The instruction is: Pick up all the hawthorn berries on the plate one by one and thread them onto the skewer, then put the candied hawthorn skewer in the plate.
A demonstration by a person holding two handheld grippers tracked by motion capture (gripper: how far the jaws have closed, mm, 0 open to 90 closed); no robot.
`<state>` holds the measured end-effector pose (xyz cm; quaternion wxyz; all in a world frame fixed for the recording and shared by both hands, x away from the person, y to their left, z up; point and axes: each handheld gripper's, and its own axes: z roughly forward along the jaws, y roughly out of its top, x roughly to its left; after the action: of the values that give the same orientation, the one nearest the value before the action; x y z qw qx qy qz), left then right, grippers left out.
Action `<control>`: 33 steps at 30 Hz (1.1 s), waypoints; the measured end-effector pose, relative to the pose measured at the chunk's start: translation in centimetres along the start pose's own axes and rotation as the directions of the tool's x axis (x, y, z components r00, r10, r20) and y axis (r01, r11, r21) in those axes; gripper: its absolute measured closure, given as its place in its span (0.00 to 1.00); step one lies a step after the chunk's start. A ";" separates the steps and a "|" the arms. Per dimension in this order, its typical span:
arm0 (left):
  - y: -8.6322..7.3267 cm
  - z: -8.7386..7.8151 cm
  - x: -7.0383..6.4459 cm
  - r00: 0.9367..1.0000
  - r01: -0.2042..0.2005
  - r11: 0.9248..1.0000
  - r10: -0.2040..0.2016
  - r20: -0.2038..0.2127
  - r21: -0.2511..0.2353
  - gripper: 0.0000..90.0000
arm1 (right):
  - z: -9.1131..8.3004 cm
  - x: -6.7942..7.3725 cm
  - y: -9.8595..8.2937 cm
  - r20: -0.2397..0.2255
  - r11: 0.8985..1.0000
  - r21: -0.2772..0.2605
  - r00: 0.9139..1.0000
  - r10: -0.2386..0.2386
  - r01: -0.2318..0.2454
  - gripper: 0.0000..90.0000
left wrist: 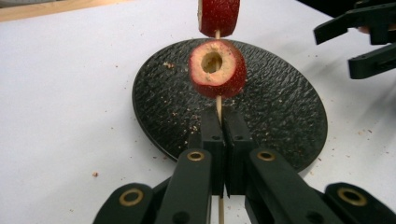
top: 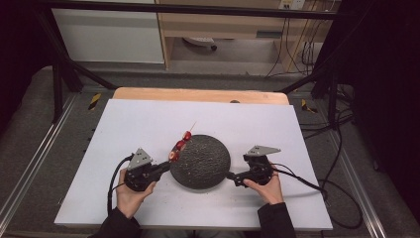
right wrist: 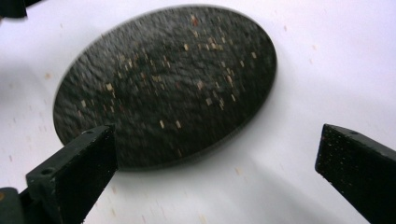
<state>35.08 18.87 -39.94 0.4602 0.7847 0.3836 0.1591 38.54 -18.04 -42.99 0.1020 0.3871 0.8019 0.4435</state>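
**Skewer of fruit held over a dark plate, second gripper open beside it**

White board covers a wooden table, with a grey floor, metal frame rails and trailing cables around it.

High view: a round black plate lies near the middle of the board. The left gripper sits at the plate's left edge and holds a thin wooden skewer that slants up and away, with red fruit pieces threaded on it. The right gripper rests just beside the plate's right edge. A hand grips each tool from below.

Left gripper view: the jaws are pressed together on the skewer, which rises between them. A cored red fruit slice sits just above the jaws, and another red piece is higher on the stick. The plate lies behind and below, dusted with crumbs. The other tool's black jaws show at upper right.

Right gripper view: the jaws stand wide apart with nothing between them, hovering over the plate and the white board. This picture is blurred.

Judgement: to strip the fruit cleanly, keep the left grip firm and the stick over the plate, and close the open jaws behind the nearest slice, not on it.

The left gripper view alone reveals the hollow core and the closed grip; the right gripper view confirms the wide opening.
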 end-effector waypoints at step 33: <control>2.2 6.7 -1.8 0.998 -0.053 0.968 0.057 -0.009 0.247 0.98 | -4.2 -3.7 -5.6 0.033 0.999 0.050 0.999 -0.004 0.003 0.01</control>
<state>38.93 12.88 -41.43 0.3515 0.8448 0.3821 0.1291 35.92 -25.09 -45.64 0.1065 0.3955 0.8116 0.4166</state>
